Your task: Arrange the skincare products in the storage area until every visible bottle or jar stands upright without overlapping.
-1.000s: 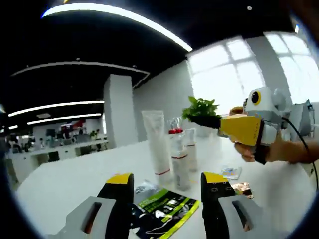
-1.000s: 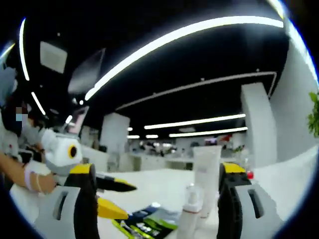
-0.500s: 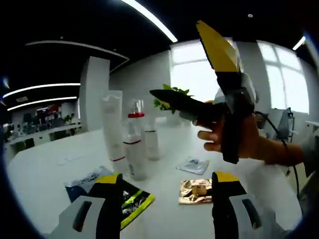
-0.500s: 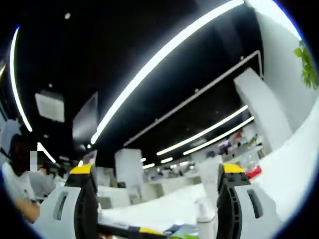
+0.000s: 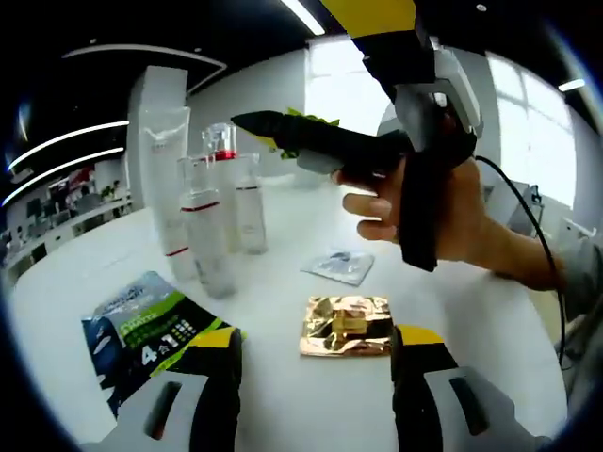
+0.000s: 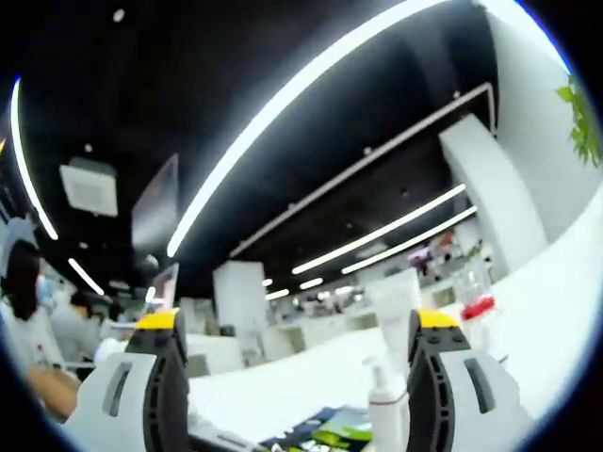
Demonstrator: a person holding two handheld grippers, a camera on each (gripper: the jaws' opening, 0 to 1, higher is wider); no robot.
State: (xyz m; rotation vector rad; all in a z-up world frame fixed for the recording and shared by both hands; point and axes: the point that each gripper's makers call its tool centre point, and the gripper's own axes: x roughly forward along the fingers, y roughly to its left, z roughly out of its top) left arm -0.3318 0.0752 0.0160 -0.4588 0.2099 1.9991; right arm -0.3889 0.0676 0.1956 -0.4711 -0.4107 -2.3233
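Note:
On the white table (image 5: 283, 395) stand a tall white tube (image 5: 168, 188), a pump bottle with a red band (image 5: 203, 240), a red-capped bottle (image 5: 224, 179) and a small clear bottle (image 5: 250, 212), all upright and close together. My left gripper (image 5: 318, 363) hangs open above the table's near side with nothing in it. A hand holds my right gripper (image 5: 306, 66) high at the right, its jaws spread wide and empty. In the right gripper view my right gripper (image 6: 300, 377) frames the white tube (image 6: 400, 301), a pump bottle (image 6: 384, 414) and the red-capped bottle (image 6: 478, 303).
Flat on the table lie a dark green sachet (image 5: 141, 330), a gold sachet (image 5: 347, 325) and a clear sachet (image 5: 337, 266). A potted plant (image 5: 301, 118) stands behind the right gripper. A person (image 6: 28, 330) sits at the left of the right gripper view.
The left gripper view has tipped down toward the table and closed in on the sachets. The right gripper stays raised and wide open. The bottles have not moved.

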